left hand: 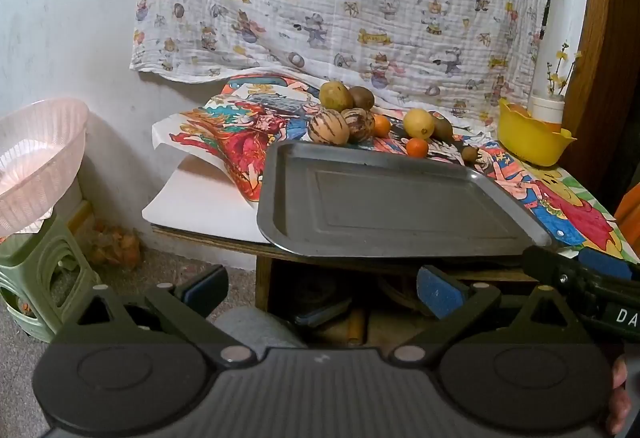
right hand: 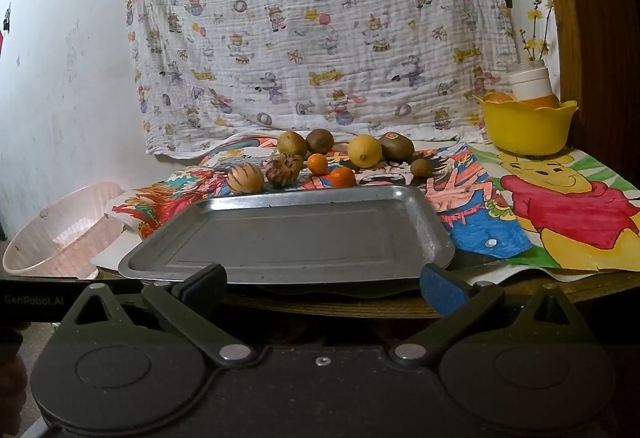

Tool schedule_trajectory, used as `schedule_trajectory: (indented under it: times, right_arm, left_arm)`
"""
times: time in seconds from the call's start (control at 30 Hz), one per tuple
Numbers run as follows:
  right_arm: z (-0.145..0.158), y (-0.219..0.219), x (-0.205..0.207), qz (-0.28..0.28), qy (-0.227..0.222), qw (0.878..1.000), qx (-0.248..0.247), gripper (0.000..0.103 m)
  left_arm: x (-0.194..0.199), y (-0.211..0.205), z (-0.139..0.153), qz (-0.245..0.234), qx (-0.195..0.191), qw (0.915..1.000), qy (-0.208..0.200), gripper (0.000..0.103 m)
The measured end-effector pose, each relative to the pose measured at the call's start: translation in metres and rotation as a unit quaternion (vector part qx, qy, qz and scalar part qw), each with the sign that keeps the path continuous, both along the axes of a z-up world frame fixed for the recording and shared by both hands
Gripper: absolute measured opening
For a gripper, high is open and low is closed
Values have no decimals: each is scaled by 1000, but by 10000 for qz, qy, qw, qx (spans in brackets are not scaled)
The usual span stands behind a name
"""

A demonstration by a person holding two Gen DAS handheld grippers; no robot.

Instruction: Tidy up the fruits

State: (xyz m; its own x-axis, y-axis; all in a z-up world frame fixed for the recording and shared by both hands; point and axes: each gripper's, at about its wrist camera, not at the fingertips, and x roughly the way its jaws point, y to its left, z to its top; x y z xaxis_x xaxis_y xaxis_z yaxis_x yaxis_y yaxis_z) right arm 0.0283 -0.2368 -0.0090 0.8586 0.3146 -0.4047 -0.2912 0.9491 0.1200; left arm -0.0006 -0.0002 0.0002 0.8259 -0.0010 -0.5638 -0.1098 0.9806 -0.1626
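Trouble in the left wrist view would come from the tray (left hand: 384, 198) — its near corner juts past the edge of the table (left hand: 208, 234), so a gripper driven low toward the fruit could catch the rim and tip or slide it. The left gripper (left hand: 320, 290) stands with its jaws spread fully wide and nothing between them, held short of the table and below its edge; the fruits lie well beyond, past the far rim of the tray. A striped melon (left hand: 329, 126) and its darker twin touch, two brown fruits sit behind them, and a lemon (left hand: 419, 123) with two small oranges lies to the right — round things on loose paper that would likely roll if nudged off-centre. The right gripper's finger (left hand: 576, 274) pokes in at the right, near the tray's corner, so the two could also collide. In the right wrist view the risk is much the same: the right gripper (right hand: 322, 288), jaws equally wide and empty, sits just in front of the tray (right hand: 288, 238), whose near rim overhangs the table (right hand: 328, 308). The fruits are across the tray, apart from the gripper; the nearest orange (right hand: 342, 177) rests just behind the far rim, the lemon (right hand: 364, 150) further back, beside a kiwi (right hand: 396, 146).
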Motion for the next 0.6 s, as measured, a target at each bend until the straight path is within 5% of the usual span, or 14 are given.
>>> schedule_trajectory:
  times: [0.6]
  right_arm:
    - [0,0,0,3,0,10000,3,103]
  left_arm:
    - [1,0,0,-2,-7,10000,25,102]
